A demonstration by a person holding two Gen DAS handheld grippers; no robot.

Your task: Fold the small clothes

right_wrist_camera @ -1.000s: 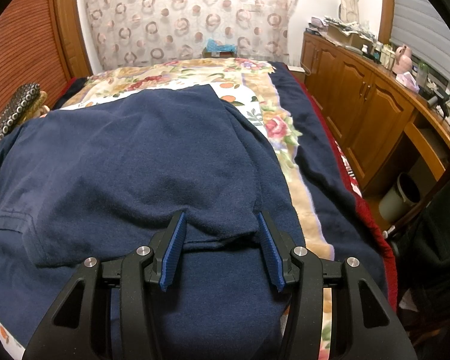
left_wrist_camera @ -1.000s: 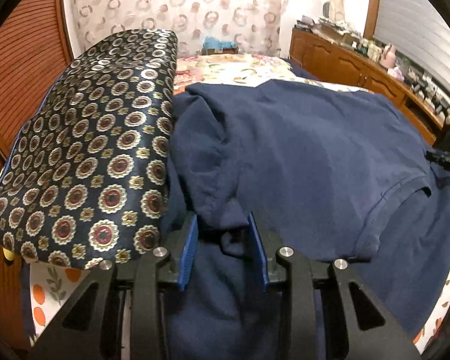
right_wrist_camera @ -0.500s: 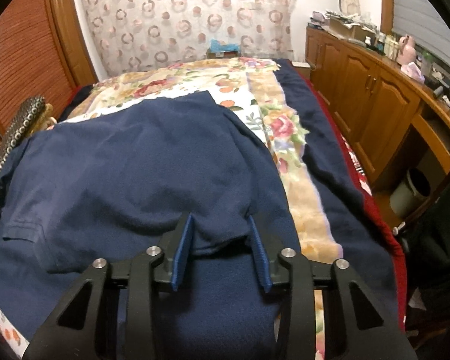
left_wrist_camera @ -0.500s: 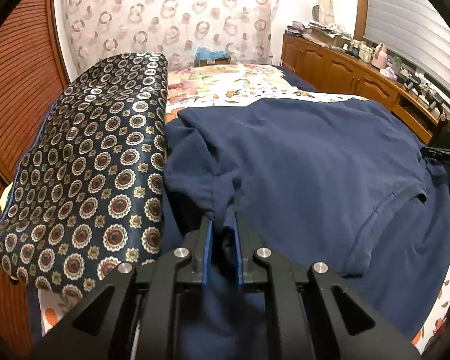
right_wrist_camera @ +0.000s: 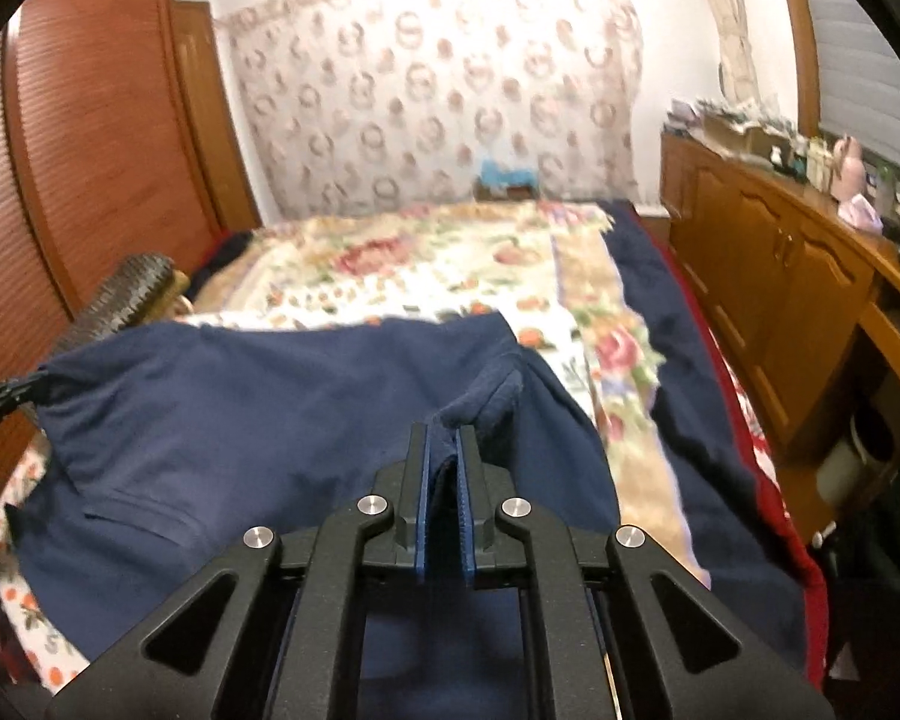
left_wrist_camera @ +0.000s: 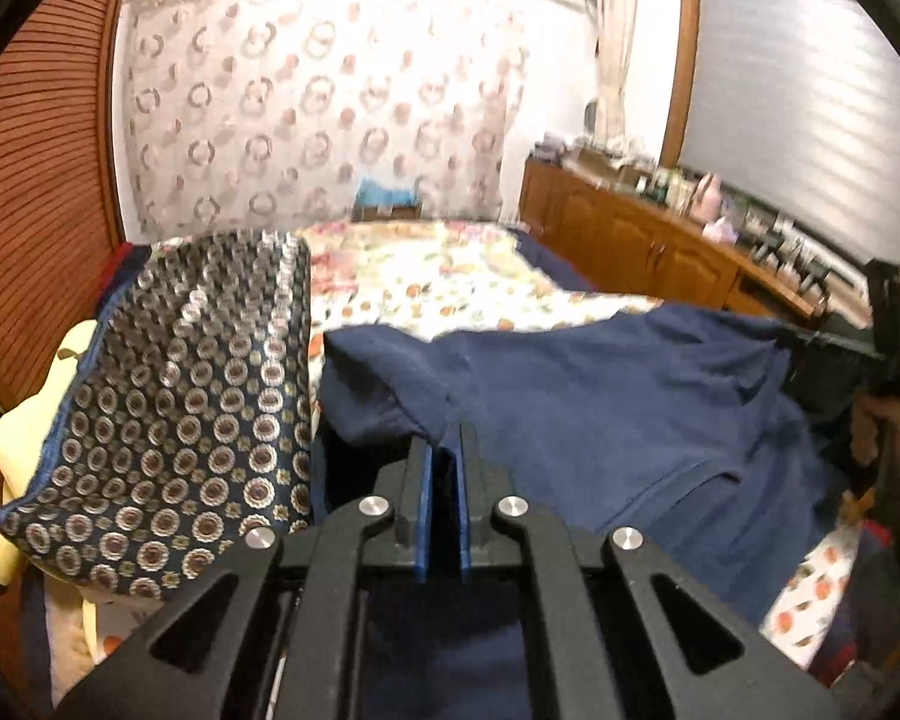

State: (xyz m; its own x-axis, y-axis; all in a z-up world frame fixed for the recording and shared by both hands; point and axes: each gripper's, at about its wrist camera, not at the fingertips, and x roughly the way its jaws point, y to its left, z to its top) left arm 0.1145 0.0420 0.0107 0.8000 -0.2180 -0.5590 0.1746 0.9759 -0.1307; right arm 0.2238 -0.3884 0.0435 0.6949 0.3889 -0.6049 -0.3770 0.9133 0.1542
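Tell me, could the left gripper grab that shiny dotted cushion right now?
Probably not yet. The left gripper has its jaws shut on the navy blue cotton shirt, so it is busy. The patterned satin cushion lies just beside it with nothing between, so after letting go, likely yes.

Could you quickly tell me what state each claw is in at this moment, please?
Left claw: shut on a bunched edge of the navy shirt.
Right claw: shut on the same shirt's edge on its other side.
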